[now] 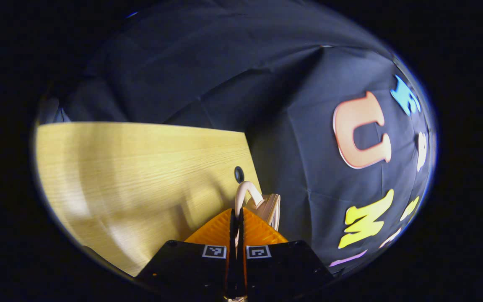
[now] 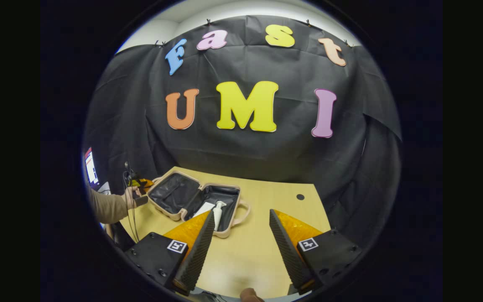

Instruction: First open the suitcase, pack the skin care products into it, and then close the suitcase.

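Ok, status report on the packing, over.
Left hand-held gripper shut on the suitcase handle. Right hand-held gripper open above the table. Suitcase open, a white bottle inside. Nothing in the way.

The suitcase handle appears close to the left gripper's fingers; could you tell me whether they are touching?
Touching. The left gripper view shows the left gripper with its fingers closed on the suitcase handle, whose loop emerges between them.

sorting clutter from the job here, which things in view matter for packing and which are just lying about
Job:
suitcase, open
white skin care bottle inside it
left gripper, shut on the suitcase handle
right gripper, open

Lying about:
screen at the table's side
cables
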`<state>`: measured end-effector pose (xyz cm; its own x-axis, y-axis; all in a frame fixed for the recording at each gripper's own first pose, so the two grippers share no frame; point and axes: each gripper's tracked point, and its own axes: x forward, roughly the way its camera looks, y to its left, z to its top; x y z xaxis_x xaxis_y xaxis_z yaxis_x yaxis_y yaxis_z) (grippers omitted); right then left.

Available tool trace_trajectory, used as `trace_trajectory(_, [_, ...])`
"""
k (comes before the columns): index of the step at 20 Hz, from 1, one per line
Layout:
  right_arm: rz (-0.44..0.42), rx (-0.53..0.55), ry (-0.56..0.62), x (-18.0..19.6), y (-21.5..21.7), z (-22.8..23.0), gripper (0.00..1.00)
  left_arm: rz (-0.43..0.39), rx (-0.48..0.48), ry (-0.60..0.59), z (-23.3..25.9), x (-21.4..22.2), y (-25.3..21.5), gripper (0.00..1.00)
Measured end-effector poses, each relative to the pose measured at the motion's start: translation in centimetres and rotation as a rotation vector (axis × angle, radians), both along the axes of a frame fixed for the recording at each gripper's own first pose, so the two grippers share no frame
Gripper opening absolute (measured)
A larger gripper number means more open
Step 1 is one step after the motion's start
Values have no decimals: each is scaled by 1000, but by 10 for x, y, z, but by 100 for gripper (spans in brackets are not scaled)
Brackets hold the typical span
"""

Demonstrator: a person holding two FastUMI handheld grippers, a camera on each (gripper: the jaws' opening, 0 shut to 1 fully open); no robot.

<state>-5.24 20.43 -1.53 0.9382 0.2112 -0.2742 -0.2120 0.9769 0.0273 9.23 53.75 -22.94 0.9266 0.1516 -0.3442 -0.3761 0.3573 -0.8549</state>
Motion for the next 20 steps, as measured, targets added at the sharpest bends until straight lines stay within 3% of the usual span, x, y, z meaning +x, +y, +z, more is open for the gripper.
trace_trajectory(7, [1,-18,-156,1,-26,32,78,-4,434,5,92,-3,-42,4])
trace_trajectory(12, [42,0,-190,6,-42,40,77,33,576,-4,132,-18,-83,3])
trace_trajectory(16, [56,11,-220,7,-56,43,76,-1,737,-16,161,-22,-130,4])
trace_trajectory(20, [58,44,-223,6,-64,42,77,-38,805,-25,182,-19,-169,3])
